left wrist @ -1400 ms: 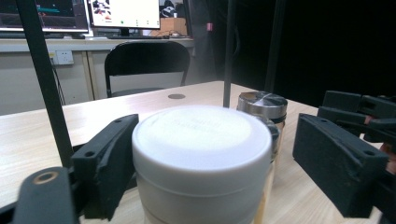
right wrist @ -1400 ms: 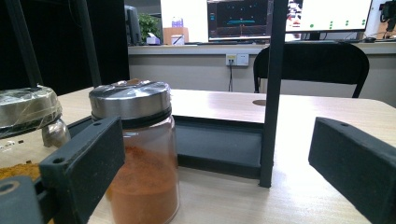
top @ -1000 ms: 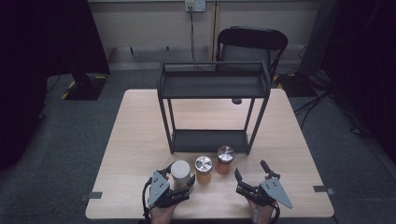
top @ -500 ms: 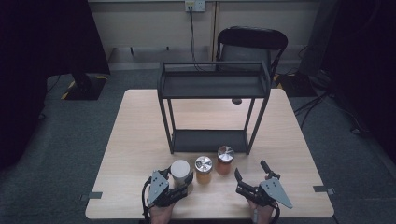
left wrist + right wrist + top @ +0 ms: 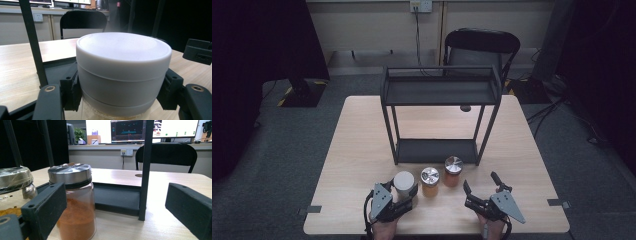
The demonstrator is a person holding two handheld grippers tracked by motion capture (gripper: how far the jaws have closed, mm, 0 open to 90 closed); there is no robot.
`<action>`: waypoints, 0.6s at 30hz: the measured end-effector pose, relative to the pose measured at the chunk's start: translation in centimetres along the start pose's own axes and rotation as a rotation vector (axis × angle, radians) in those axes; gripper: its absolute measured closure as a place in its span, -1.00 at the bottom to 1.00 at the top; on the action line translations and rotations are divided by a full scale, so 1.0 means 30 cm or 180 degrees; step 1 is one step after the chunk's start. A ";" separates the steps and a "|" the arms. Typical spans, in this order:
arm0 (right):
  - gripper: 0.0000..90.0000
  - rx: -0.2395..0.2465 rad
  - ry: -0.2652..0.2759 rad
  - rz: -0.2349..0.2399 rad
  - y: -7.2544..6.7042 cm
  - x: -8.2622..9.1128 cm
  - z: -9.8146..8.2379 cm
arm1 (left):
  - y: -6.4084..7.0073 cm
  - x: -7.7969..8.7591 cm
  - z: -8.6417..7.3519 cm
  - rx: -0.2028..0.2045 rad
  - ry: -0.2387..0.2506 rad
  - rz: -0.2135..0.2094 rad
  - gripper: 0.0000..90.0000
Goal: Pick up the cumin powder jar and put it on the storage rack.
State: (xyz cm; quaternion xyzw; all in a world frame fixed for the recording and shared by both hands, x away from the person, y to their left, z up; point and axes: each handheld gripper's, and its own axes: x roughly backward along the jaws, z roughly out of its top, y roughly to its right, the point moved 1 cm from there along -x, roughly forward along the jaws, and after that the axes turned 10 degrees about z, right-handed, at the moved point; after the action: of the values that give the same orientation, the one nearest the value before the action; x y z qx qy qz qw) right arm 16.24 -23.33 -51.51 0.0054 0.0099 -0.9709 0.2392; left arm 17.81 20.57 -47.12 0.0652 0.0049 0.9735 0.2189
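— Fingers, left gripper (image 5: 404, 196): status?
— Just drawn closed onto the white-lidded jar (image 5: 404, 183); both pads press the sides of its lid, as seen in the left gripper view (image 5: 71, 91). Jar upright, standing on the tabletop (image 5: 362, 150) at the near edge, left of centre.

— Fingers, right gripper (image 5: 482, 186)?
— Spread wide, nothing between them. Resting at the near edge, right of centre, well apart from the left gripper. In the right gripper view the two black fingers (image 5: 45, 207) frame open space, with the red-powder jar just beyond the left one.

— Other jars?
— Item one: jar with steel lid and yellow-orange contents (image 5: 430, 181), just right of the white-lidded jar. Item two: jar with steel lid and red powder (image 5: 453, 171), right again and slightly farther. All three form a row rising toward the far right.

— Furniture?
— Black two-tier metal rack (image 5: 441, 92), centre of the tabletop, just beyond the jars; both shelves bare. Black chair (image 5: 482, 47) behind the far edge.
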 end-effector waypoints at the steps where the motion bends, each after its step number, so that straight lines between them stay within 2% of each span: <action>1: -0.94 -0.0001 -0.0002 0.0000 0.000 0.000 0.000 | 0.000 0.001 0.000 0.0004 0.0001 0.0006 -0.24; 18: -0.94 -0.0002 -0.0003 0.0002 0.001 0.000 0.001 | -0.015 0.008 0.026 0.0009 -0.0002 0.0043 -0.24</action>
State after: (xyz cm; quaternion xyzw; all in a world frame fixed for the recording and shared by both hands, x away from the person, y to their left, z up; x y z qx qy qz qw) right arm 16.26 -23.35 -51.49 0.0049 0.0100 -0.9708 0.2396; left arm 17.91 21.06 -46.34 0.0659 0.0058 0.9750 0.2123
